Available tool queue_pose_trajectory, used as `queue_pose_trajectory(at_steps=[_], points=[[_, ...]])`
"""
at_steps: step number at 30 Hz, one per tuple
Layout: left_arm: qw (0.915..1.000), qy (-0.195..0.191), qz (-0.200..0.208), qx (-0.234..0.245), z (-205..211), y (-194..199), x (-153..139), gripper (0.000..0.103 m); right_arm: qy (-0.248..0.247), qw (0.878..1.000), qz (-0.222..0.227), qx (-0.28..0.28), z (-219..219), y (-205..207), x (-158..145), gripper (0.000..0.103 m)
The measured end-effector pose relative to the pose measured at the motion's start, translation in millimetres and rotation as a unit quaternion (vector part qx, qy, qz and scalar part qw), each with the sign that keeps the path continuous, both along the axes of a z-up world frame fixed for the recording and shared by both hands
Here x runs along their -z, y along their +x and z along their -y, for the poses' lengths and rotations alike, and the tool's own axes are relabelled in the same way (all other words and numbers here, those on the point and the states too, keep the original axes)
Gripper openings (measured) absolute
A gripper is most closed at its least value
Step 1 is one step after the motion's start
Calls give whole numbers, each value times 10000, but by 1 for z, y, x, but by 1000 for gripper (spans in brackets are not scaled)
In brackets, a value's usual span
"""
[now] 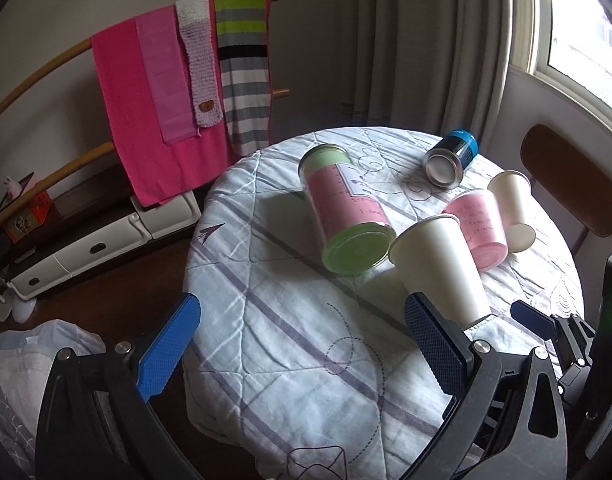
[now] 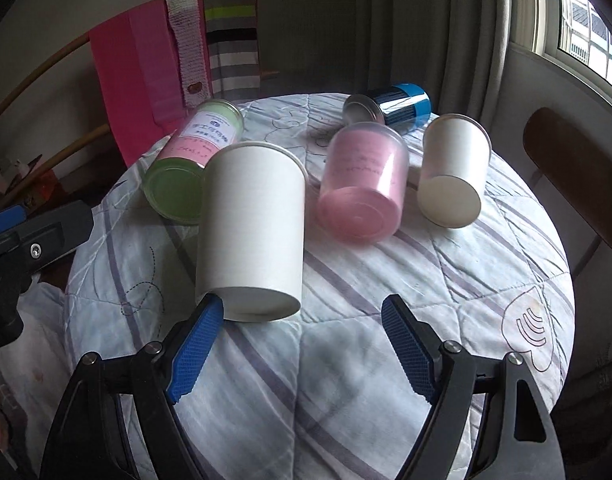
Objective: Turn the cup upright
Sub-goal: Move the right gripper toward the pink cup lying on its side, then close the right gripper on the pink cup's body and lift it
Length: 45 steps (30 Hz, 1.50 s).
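Note:
A white paper cup (image 2: pixel 252 232) lies on its side on the quilted round table (image 2: pixel 346 380), base toward me; it also shows in the left wrist view (image 1: pixel 438 264). My right gripper (image 2: pixel 302 312) is open, its left fingertip (image 2: pixel 210 316) touching the cup's base edge, the cup not between the jaws. A second white paper cup (image 2: pixel 452 168) lies on its side at the right; in the left wrist view it sits further back (image 1: pixel 514 208). My left gripper (image 1: pixel 302 312) is open and empty over the table's left front.
A green-and-pink jar (image 1: pixel 346 216), a pink translucent jar (image 2: pixel 362 184) and a blue can (image 2: pixel 390 108) lie on their sides on the table. A chair (image 2: pixel 574 176) stands at the right. A towel rack (image 1: pixel 178 80) stands behind, a window (image 1: pixel 586 20) at the right.

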State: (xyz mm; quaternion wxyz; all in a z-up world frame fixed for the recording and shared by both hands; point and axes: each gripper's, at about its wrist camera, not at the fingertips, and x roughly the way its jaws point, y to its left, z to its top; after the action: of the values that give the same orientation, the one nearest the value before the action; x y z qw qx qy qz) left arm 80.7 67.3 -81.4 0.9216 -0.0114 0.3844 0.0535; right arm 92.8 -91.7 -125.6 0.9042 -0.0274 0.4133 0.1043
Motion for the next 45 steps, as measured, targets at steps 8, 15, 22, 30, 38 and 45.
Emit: queue_pose_trajectory(at_steps=[8, 15, 22, 30, 38, 45], points=[[10000, -80, 23, 50, -7, 1, 0, 103, 627, 9964, -535, -215, 33, -3, -15, 82], [9998, -161, 11, 148, -4, 2, 2, 103, 1142, 9919, -543, -76, 68, 26, -43, 82], [9996, -154, -28, 224, 1, 4, 6, 103, 1623, 9807, -1084, -108, 64, 85, -39, 82], [9995, -137, 43, 289, 1, 3, 3, 103, 1144, 9732, -1977, 276, 50, 139, -11, 65], [9994, -115, 7, 311, 3, 6, 5, 103, 1190, 9652, -2304, 351, 51, 163, 5, 64], [9992, -144, -6, 385, 10, 3, 5, 103, 1337, 9667, -2166, 269, 60, 144, -11, 63]])
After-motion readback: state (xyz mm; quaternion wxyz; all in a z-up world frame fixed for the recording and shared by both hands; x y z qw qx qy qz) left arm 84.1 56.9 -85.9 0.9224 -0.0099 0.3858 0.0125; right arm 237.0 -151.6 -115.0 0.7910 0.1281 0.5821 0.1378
